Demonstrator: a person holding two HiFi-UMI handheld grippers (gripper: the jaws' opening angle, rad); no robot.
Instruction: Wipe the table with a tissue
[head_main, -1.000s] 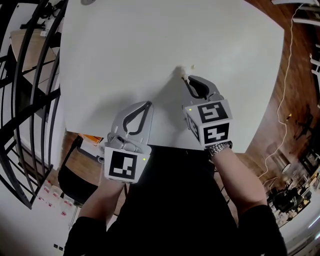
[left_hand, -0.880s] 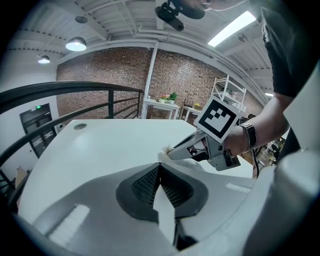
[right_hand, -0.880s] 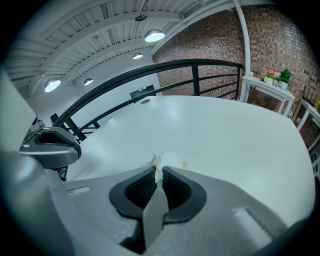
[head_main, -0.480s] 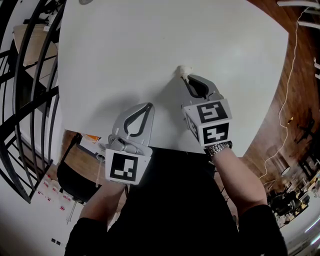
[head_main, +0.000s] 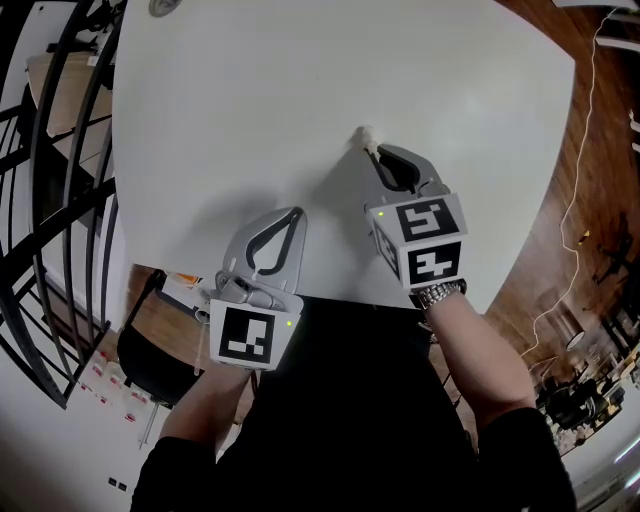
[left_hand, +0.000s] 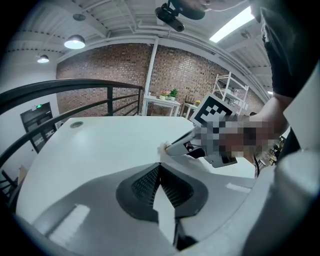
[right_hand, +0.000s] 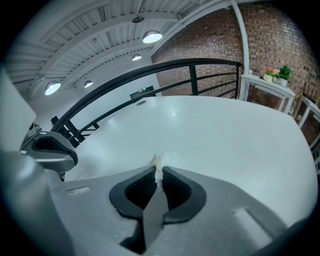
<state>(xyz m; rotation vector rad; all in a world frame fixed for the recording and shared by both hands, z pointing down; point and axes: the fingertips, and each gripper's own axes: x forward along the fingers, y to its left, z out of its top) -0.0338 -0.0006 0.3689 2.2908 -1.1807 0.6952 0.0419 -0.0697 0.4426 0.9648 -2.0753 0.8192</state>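
Note:
A small crumpled white tissue (head_main: 365, 136) sticks out of the tips of my right gripper (head_main: 372, 150), which is shut on it above the white table (head_main: 300, 90). In the right gripper view the tissue (right_hand: 158, 167) is pinched between the closed jaws (right_hand: 157, 172). My left gripper (head_main: 297, 213) rests near the table's near edge, jaws shut with nothing between them; its own view shows the closed tips (left_hand: 159, 165) and the tissue (left_hand: 163, 148) at the other gripper's tip.
A round grey disc (head_main: 162, 7) lies at the table's far left corner. Black railing bars (head_main: 60, 180) run along the left side. Wooden floor with a cable (head_main: 575, 190) lies to the right. A dark chair (head_main: 150, 350) stands below the near edge.
The right gripper with the tissue has shifted slightly away from me across the table. The left gripper has stayed in place.

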